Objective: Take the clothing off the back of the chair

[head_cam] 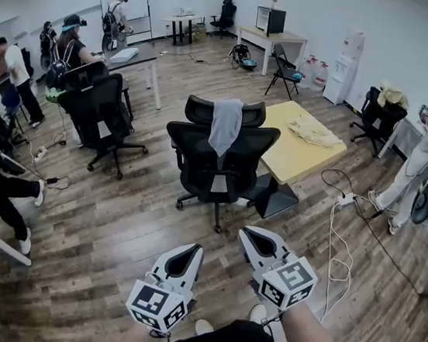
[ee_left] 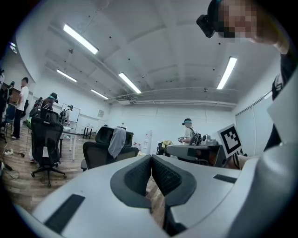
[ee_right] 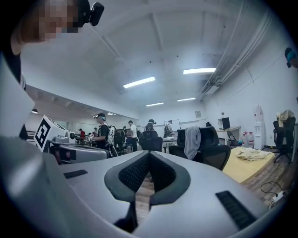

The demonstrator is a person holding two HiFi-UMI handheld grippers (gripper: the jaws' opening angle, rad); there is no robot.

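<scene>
L claw (head_cam: pixel 193 248), R claw (head_cam: pixel 247 232) shut; grey top (head_cam: pixel 225 126) on chair back (head_cam: pixel 194 142)

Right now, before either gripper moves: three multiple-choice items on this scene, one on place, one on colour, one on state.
1. Where on the black mesh office chair does the grey cloth garment lie?
A. on its seat
B. draped over its backrest
C. on an armrest

2. The square-topped table beside that chair has a top that is
A. yellow
B. white
C. black

3. The left gripper and right gripper are
A. both wide open
B. left shut on the garment, right open
C. both shut, holding nothing

Key:
1 B: in the head view the garment hangs down over the top of the backrest.
2 A: the top shows plain yellow.
3 C: in each gripper view the pads meet with nothing between them, and the chair stands well off.
</scene>
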